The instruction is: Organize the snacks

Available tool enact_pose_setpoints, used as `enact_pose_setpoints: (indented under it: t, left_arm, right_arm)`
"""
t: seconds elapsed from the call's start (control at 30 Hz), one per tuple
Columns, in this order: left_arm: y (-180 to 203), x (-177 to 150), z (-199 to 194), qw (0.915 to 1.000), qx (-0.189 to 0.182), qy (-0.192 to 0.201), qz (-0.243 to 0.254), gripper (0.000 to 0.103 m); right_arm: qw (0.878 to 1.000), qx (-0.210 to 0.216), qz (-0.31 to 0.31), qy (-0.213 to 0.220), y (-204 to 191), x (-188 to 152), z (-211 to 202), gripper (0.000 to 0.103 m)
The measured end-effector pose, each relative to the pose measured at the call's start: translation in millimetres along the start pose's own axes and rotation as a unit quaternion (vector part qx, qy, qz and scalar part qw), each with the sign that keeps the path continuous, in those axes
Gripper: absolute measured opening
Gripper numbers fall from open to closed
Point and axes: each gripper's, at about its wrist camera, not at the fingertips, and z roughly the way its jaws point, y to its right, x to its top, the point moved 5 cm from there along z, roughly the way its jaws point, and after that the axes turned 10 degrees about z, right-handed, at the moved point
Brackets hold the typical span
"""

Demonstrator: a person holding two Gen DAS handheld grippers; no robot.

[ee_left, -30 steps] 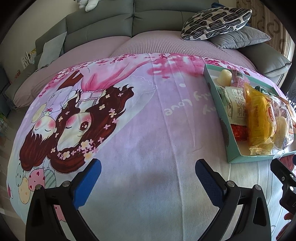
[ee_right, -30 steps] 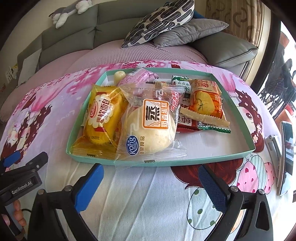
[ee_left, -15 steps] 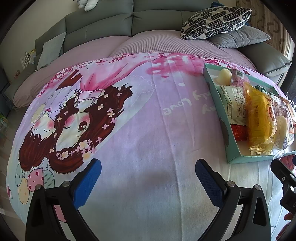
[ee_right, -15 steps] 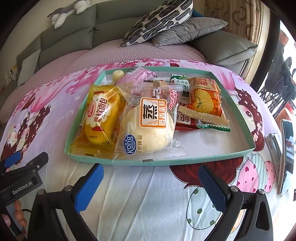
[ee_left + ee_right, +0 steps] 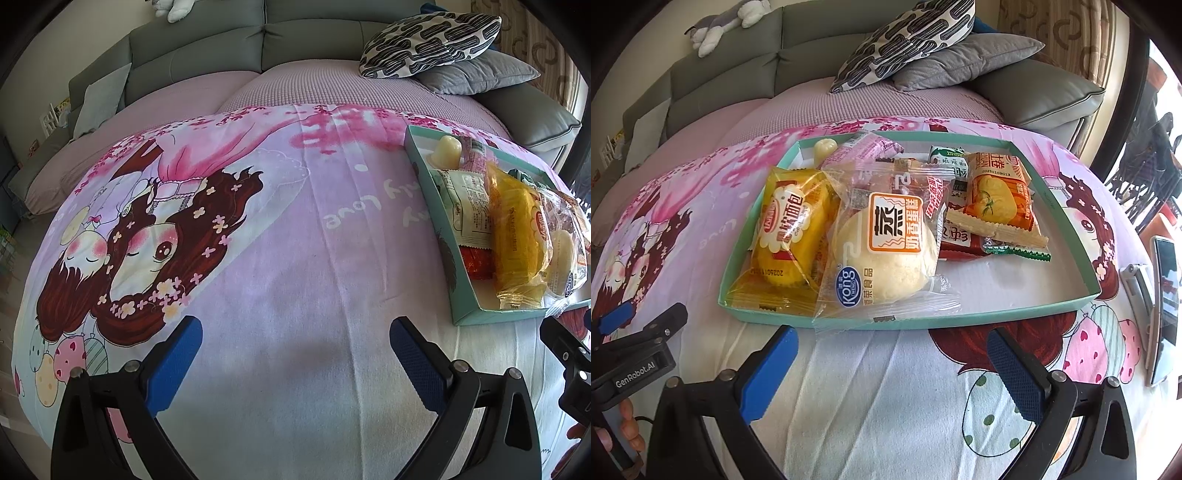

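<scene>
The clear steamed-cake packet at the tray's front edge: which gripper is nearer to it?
Right. The right gripper sits just before the steamed-cake packet; the left gripper is off to its left.

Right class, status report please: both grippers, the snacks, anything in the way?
Left gripper open, empty. Right gripper open, empty, facing tray. Snacks piled inside; bun pack overhangs near rim. Nothing in the way.

Teal tray [image 5: 1086, 295]; yellow bun pack [image 5: 790, 236]; pink cartoon-print cloth [image 5: 280, 229].
</scene>
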Motion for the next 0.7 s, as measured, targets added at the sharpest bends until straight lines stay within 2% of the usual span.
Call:
enact_pose_setpoints:
  t: [0.53, 0.7]
  left_arm:
    - [0.0, 0.3, -2.3, 0.9999, 0.011, 0.009, 0.002, 0.101]
    - [-0.1, 0.5, -0.9, 1.0000, 0.004, 0.005, -0.001, 0.101]
  right_arm:
    - [1.000, -0.002, -0.001, -0.004, 0.6, -2.6, 2.3, 0.103]
    - [1.000, -0.003, -0.001, -0.004, 0.3, -3.1, 2.3, 0.103]
